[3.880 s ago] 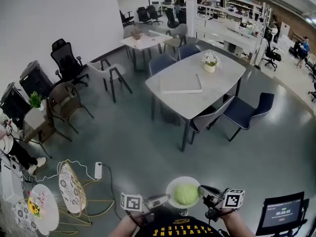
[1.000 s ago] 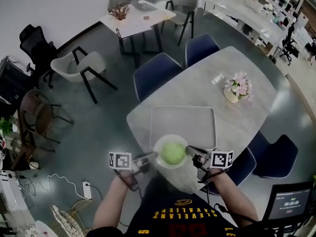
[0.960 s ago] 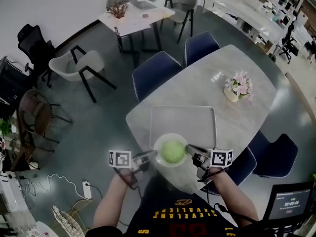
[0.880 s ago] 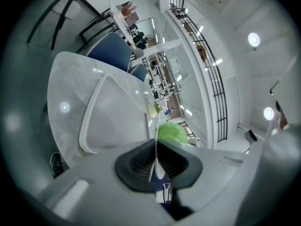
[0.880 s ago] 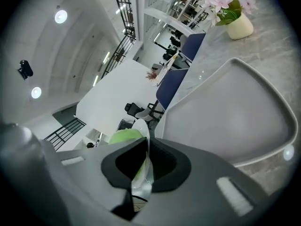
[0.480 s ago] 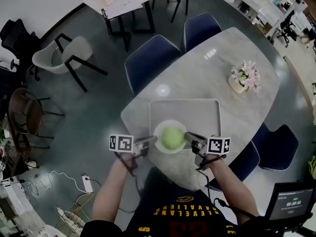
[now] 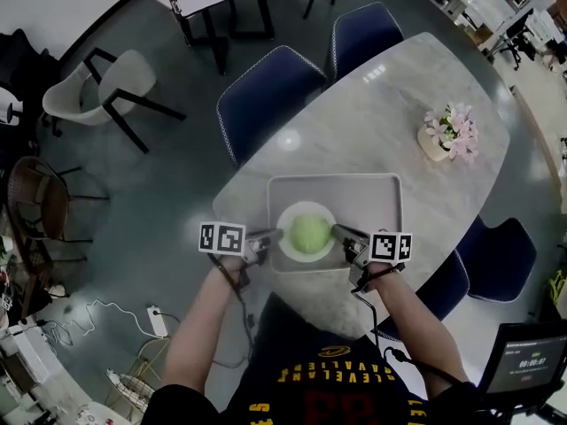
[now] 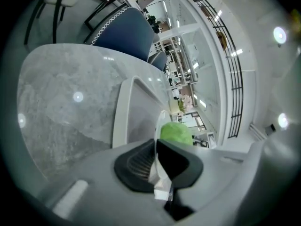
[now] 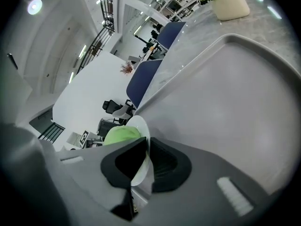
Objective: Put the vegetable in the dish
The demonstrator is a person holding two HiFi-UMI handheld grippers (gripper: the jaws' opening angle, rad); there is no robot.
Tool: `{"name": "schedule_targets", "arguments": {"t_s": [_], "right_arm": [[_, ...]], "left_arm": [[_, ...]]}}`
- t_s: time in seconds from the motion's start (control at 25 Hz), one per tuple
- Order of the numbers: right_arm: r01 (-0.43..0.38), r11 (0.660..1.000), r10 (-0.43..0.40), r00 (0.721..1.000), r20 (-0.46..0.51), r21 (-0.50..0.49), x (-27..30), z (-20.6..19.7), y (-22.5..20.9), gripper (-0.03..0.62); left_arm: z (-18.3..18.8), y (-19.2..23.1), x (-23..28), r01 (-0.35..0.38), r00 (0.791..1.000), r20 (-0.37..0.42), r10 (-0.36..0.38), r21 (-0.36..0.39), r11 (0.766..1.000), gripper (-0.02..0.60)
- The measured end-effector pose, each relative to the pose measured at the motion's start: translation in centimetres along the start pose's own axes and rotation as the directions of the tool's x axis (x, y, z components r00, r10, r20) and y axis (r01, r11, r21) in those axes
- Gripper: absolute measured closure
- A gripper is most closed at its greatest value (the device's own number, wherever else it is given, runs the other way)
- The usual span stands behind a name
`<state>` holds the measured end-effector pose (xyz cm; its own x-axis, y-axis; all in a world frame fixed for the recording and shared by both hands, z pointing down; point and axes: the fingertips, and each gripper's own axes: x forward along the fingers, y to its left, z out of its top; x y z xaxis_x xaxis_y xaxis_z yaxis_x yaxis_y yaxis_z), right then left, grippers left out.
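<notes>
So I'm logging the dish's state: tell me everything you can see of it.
The dish is a white, round, shallow plate, roughly level, holding a round green vegetable. The left gripper and right gripper each clamp its rim from opposite sides, jaws shut on it. It is over the grey tray; contact unclear.

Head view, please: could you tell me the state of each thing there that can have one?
dish: held by its rim on both sides, over the tray
vegetable: lying in the dish
left gripper: shut on the dish's rim
right gripper: shut on the opposite rim
tray: flat on the table
flower pot: upright on the table
</notes>
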<state>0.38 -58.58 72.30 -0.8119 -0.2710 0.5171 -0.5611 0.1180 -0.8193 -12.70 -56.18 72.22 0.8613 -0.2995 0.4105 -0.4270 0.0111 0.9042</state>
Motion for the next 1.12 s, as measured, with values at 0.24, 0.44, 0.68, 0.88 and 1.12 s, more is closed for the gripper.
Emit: {"name": "schedule_targets", "arguments": {"t_s": [0.24, 0.44, 0.68, 0.88, 1.12], "right_arm": [[0.046, 0.999, -0.045, 0.998, -0.042, 0.010, 0.8, 0.5, -1.7, 0.562], [0.108, 0.994, -0.110, 0.989, -0.099, -0.028, 1.2, -0.1, -1.8, 0.557], [0.136, 0.987, -0.148, 0.979, -0.140, -0.091, 1.3, 0.2, -3.2, 0.553], [0.144, 0.982, -0.161, 0.976, -0.148, -0.120, 1.5, 0.0, -3.1, 0.551], [0.151, 0.978, -0.172, 0.974, -0.146, -0.145, 2.0, 0.0, -2.8, 0.551]], "left_arm": [[0.8, 1.5, 1.5, -0.095, 0.994, -0.054, 0.097, 0.039, 0.995, 0.555], [0.7, 1.6, 1.3, -0.148, 0.984, -0.086, 0.156, 0.094, 0.985, 0.554], [0.5, 2.1, 2.7, -0.233, 0.961, -0.108, 0.254, 0.171, 0.957, 0.549], [0.4, 2.1, 2.5, -0.296, 0.938, -0.108, 0.328, 0.240, 0.925, 0.543], [0.0, 2.3, 2.1, -0.374, 0.889, -0.110, 0.444, 0.385, 0.844, 0.524]]}}
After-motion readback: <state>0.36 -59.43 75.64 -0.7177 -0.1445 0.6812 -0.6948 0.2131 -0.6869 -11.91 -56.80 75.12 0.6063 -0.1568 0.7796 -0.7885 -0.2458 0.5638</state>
